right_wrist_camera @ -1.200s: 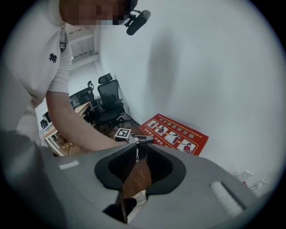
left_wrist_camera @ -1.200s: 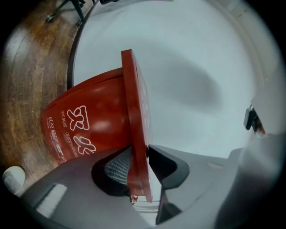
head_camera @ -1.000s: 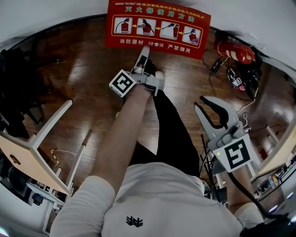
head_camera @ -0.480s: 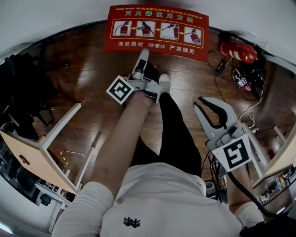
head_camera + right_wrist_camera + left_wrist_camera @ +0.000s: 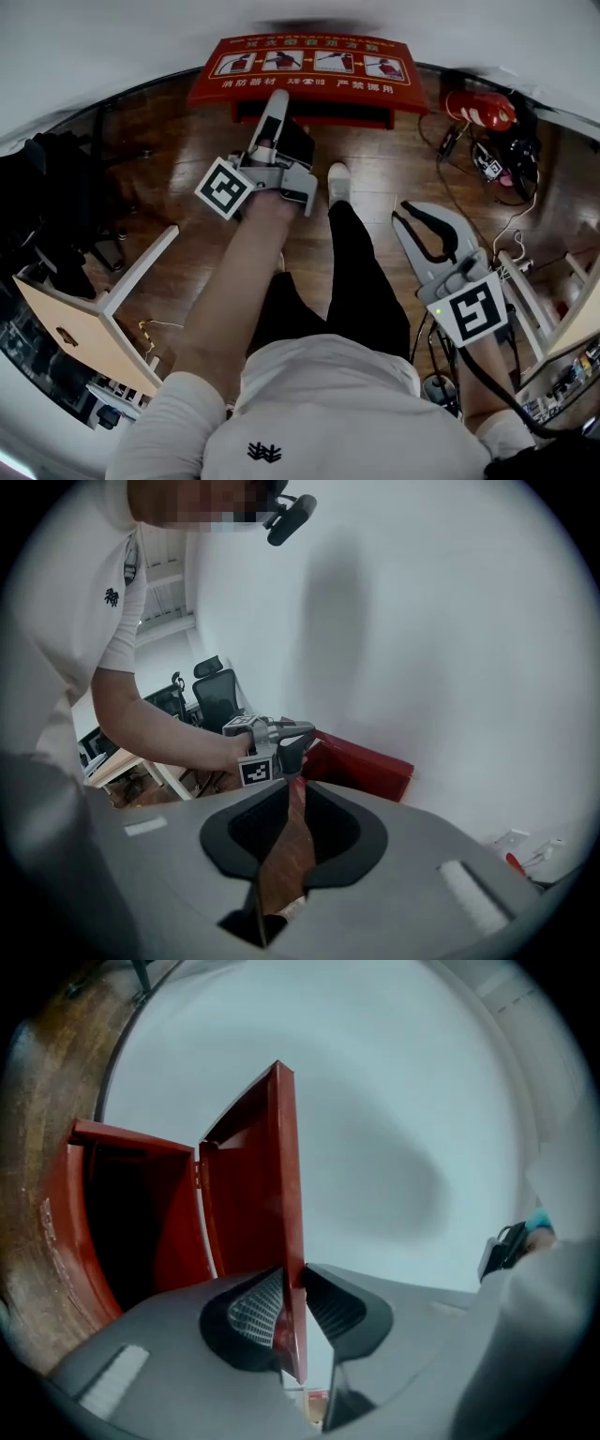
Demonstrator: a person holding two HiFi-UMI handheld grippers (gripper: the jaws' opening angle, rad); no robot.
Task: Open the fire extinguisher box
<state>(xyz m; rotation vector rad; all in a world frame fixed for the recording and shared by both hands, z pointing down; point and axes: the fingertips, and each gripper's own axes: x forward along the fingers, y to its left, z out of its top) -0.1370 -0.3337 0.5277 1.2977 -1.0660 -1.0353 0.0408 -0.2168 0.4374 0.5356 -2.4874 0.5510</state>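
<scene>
Wood floor (image 5: 178, 178) meets a white wall (image 5: 112, 47). The red fire extinguisher box (image 5: 314, 114) sits on the floor against the wall, its dark inside showing. The box door (image 5: 300, 70), printed with instruction pictures, is swung partway off the box. Left tongs (image 5: 292, 1283) are clamped on the door's free edge, one pad on each face. Right tongs (image 5: 291, 794) hang off to the side, slightly apart with nothing between them. A red extinguisher (image 5: 480, 108) lies near the wall, right of the box.
</scene>
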